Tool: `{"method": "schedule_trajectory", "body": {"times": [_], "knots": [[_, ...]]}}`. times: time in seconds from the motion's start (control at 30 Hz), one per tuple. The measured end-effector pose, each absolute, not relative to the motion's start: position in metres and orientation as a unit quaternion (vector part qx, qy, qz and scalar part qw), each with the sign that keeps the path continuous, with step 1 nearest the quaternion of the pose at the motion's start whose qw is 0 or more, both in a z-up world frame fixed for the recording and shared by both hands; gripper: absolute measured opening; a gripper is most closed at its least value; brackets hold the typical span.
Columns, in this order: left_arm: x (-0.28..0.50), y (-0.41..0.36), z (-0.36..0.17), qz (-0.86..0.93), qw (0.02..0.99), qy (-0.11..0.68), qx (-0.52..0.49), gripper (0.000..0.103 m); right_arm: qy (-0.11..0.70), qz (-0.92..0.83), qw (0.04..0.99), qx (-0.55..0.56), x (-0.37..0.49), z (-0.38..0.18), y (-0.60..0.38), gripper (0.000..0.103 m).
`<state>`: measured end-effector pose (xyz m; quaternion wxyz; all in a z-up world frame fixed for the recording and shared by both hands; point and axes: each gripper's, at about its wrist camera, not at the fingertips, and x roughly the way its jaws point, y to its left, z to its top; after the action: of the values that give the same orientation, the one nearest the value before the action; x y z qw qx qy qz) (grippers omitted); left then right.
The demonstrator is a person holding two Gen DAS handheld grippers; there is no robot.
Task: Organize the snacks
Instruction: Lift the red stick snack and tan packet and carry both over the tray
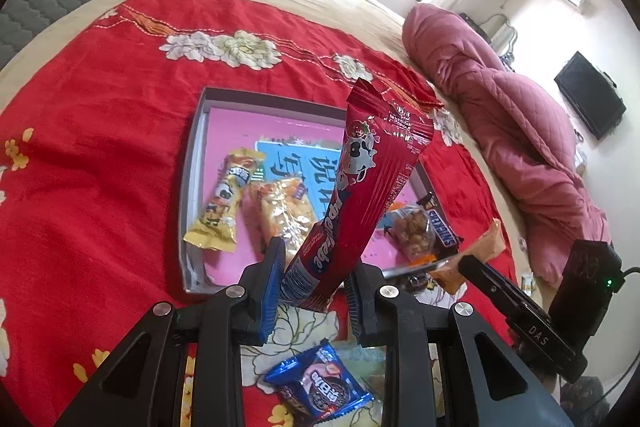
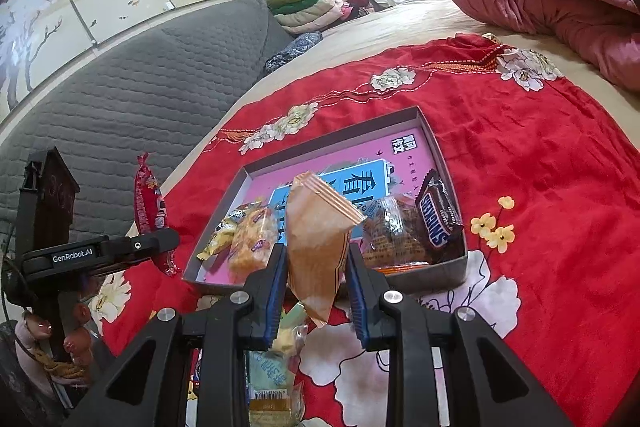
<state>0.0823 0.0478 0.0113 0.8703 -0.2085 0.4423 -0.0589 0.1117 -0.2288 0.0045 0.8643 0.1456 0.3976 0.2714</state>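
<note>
So the left gripper [image 1: 316, 283] is clamped on the lower end of a long red snack stick [image 1: 360, 195] with a little cartoon cow on it, holding it tilted up above the near edge of the shallow grey box [image 1: 192, 163]. The right gripper [image 2: 318, 283] is pinching a tan wafer packet [image 2: 320, 239] the same way, upright, right at the box's near wall. Inside the box, on its pink printed bottom, there's a yellow packet [image 1: 224, 203] and an orange crunchy-looking one [image 1: 284, 215] side by side on one side, then a peanut brittle pack [image 2: 396, 231] and a Snickers bar [image 2: 438, 215] touching on the other. An Oreo pack [image 1: 320, 385] lies on the red floral cloth [image 1: 100, 147] under the left gripper, outside the box.
</note>
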Motion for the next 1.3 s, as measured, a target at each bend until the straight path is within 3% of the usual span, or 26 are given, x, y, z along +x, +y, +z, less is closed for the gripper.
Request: {"method": "schedule_trajectory", "body": {"times": [1.3], "knots": [[0.118, 0.049, -0.031, -0.003, 0.857, 0.486, -0.17, 0.029, 0.383, 0.273, 0.869, 0.156, 0.146, -0.002, -0.225, 0.029]]}}
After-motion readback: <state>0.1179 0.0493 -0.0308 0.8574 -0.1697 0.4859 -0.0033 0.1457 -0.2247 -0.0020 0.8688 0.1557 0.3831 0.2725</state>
